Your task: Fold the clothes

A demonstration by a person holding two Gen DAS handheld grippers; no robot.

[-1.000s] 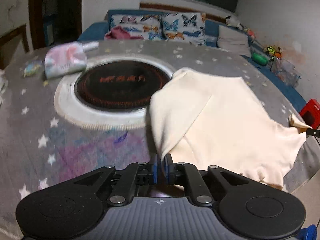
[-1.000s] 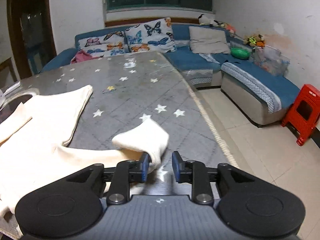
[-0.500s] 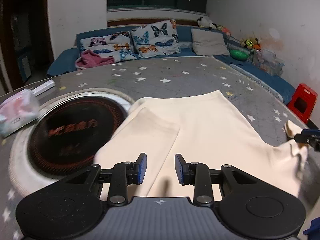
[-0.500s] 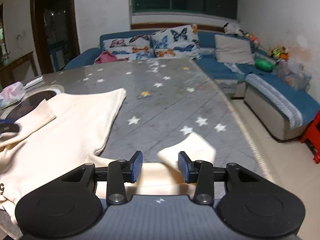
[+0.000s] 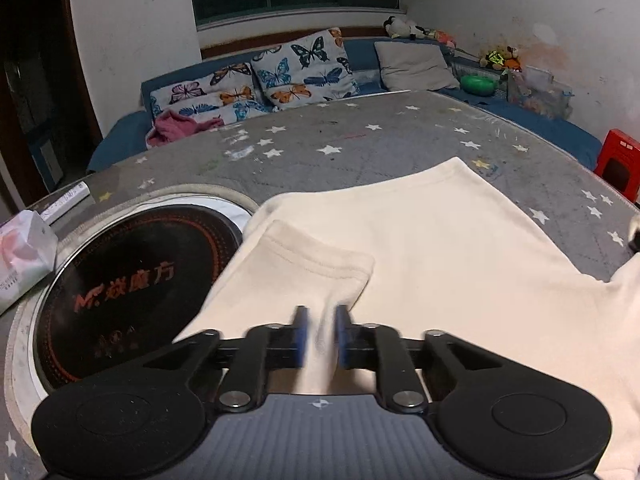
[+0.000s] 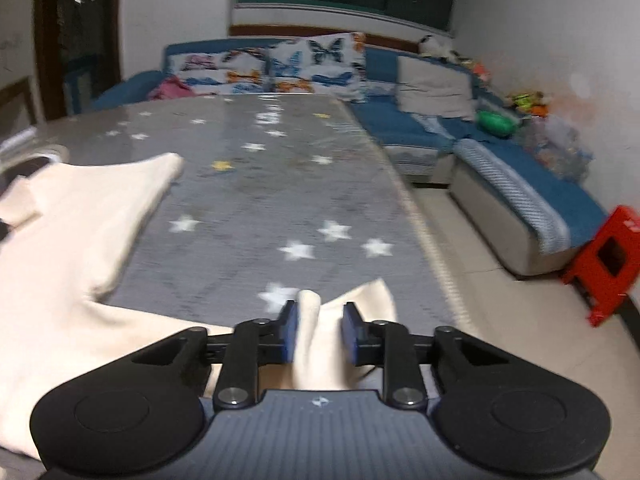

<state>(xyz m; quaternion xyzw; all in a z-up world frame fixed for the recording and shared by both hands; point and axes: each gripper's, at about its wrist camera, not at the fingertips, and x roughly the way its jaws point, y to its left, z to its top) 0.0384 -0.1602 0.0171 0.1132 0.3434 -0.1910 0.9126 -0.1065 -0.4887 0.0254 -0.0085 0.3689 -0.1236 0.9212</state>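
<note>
A cream long-sleeved top (image 5: 432, 240) lies spread on the grey star-patterned table cover (image 5: 360, 140). Its left sleeve (image 5: 304, 268) is folded over the body. My left gripper (image 5: 320, 332) has its jaws closing around that sleeve's cloth, a narrow gap still showing. The top also shows in the right wrist view (image 6: 80, 216). My right gripper (image 6: 318, 330) has its jaws partly closed around the bunched right sleeve cuff (image 6: 320, 320) near the table's right edge.
A round black induction hob (image 5: 128, 292) with a white rim sits in the table at left. A tissue pack (image 5: 22, 256) lies beyond it. A blue sofa (image 6: 500, 176) with butterfly pillows (image 5: 304, 68) runs behind and right. A red stool (image 6: 608, 256) stands on the floor.
Both grippers were open half a second ago; now both have narrowed onto sleeve cloth. The left gripper moved forward over the folded sleeve. The right cuff has bunched up between the right jaws.
</note>
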